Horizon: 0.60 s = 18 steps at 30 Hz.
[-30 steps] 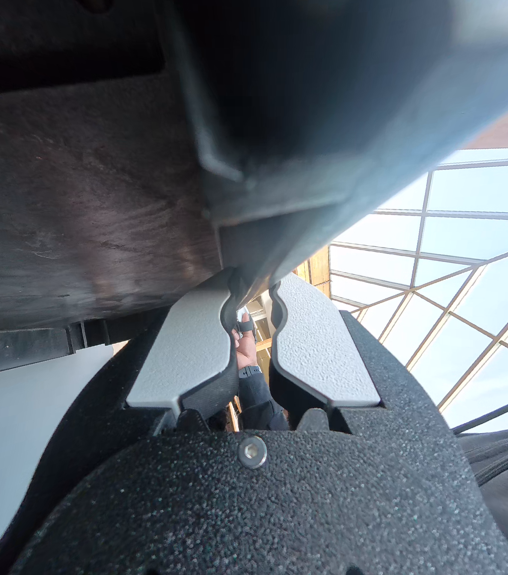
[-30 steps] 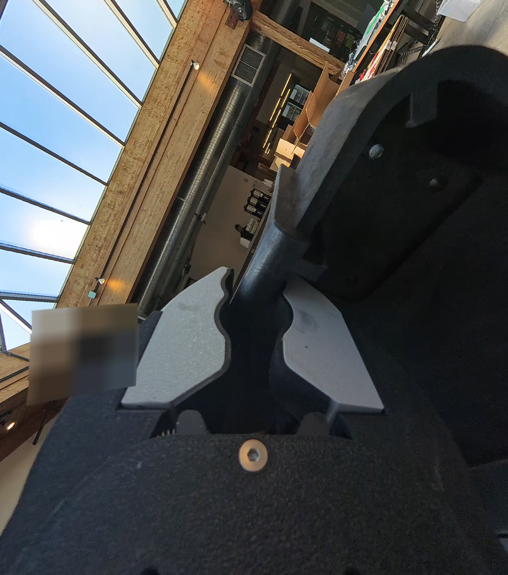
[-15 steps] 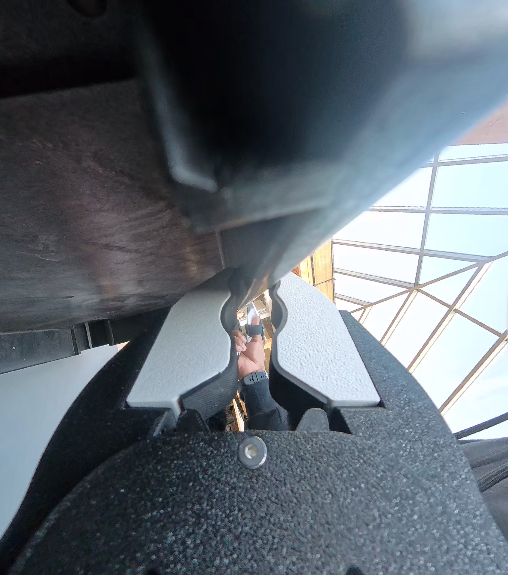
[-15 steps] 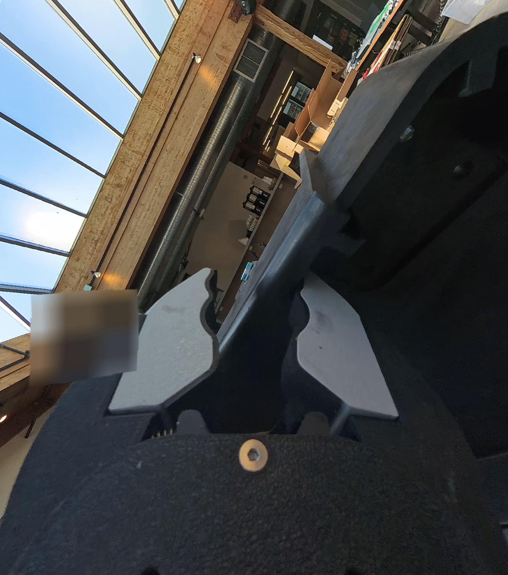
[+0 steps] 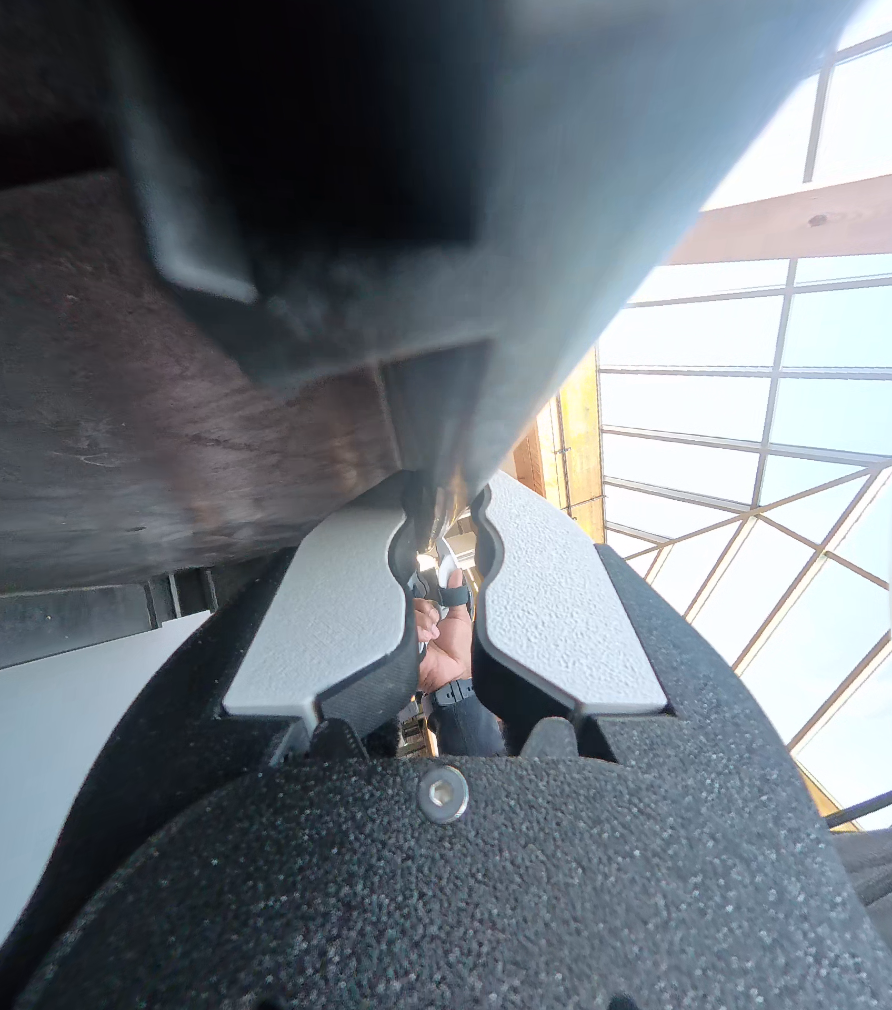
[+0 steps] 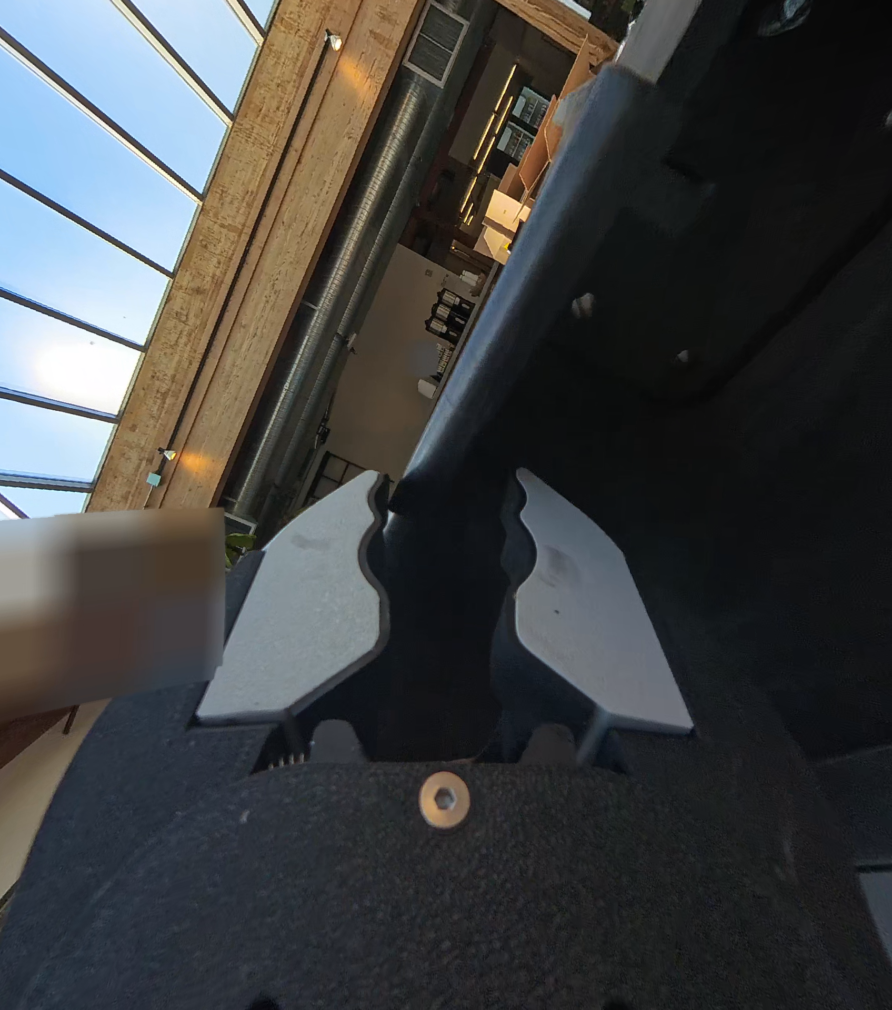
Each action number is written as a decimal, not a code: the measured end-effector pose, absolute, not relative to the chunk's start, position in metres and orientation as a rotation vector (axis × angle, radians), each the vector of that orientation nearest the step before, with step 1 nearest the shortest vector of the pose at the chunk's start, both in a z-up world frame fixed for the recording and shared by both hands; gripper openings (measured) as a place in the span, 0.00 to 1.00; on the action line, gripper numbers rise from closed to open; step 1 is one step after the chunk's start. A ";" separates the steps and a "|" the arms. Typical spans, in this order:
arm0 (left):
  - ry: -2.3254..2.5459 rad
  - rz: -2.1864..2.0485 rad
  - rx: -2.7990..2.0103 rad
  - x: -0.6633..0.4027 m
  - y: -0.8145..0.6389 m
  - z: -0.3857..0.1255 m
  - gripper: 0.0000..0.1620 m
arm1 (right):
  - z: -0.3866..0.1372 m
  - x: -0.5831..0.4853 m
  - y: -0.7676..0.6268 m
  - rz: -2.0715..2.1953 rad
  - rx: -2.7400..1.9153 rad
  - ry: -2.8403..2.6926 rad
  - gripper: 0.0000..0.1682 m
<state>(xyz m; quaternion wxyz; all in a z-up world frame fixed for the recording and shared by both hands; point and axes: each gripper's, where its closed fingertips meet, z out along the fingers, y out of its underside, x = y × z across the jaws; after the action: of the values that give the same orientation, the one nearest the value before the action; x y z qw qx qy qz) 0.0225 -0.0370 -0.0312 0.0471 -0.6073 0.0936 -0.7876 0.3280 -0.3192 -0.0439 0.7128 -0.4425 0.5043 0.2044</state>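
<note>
Both cameras pointed up at the skylight! The left gripper (image 5: 441, 505) had its jaws nearly together, pinching the thin lower edge of a dark metal frame (image 5: 514, 218) that swept off toward one o'clock. A dark underside panel (image 5: 104, 382) filled nine to eleven o'clock. Through the slit between the fingers, a person's hand (image 5: 446, 650) showed, a strap around one finger.

The right gripper (image 6: 452, 492) had its jaws well parted; a dark metal bar (image 6: 487, 350) ran between them toward one o'clock, touching only the left fingertip (image 6: 372, 492), nothing clamped. A black housing (image 6: 733, 273) loomed at two o'clock, wooden beams (image 6: 246, 246) at eleven.

The risk, as I judged it: one narrow pinch carried the frame, so any twist could have slipped that edge out.
</note>
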 end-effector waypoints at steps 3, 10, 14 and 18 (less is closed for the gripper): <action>0.271 -2.393 -1.860 0.023 -0.036 -0.031 0.10 | -0.042 0.330 -0.314 0.469 -0.966 1.112 0.22; 0.255 -2.367 -1.884 0.021 -0.039 -0.032 0.09 | -0.036 0.334 -0.306 0.494 -0.959 1.092 0.14; 0.252 -2.353 -1.900 0.016 -0.044 -0.032 0.09 | -0.036 0.334 -0.305 0.520 -0.946 1.087 0.13; 0.229 -2.338 -1.912 0.010 -0.051 -0.032 0.09 | -0.035 0.335 -0.303 0.538 -0.955 1.083 0.13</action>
<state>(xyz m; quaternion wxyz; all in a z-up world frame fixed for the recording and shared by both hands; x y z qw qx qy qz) 0.0102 -0.0509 -0.0318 0.0560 -0.6303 0.0755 -0.7707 0.3353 -0.3029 -0.0352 0.7177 -0.4318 0.4893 0.2431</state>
